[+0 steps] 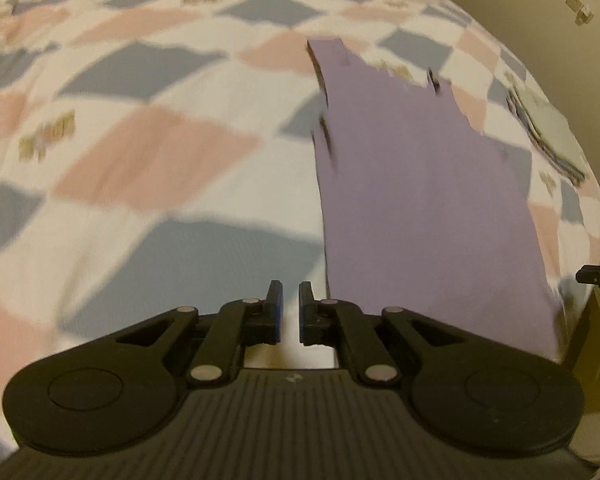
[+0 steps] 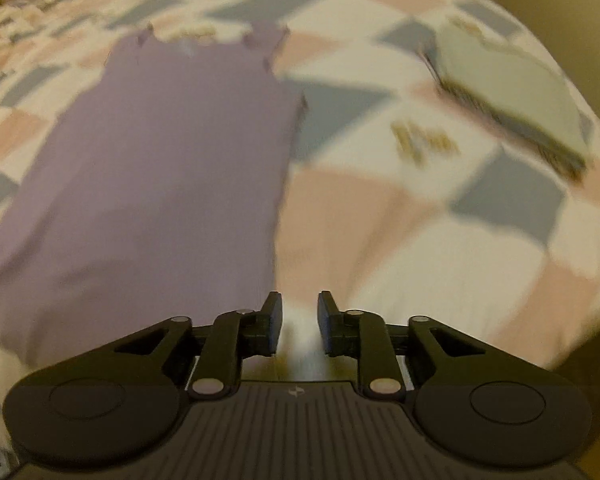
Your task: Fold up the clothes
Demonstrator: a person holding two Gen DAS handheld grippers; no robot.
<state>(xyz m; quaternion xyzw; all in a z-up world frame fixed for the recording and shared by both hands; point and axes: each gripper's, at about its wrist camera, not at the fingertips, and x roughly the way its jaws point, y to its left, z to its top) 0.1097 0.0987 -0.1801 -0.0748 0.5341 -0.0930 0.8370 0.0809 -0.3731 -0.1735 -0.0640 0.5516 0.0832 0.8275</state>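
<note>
Since the purple top on the bed looks soft and floppy, both empty, parted grippers should pinch its near corners.

The purple top was soft cloth, plain and not shiny, and it looked smooth. The bed cover was cloth too, matt, with pink, grey and white squares. The folded pile looked like more soft cloth. The left hand-held gripper and the right hand-held gripper were black plastic, dull, with ribbed tops and small shiny metal pins.
</note>
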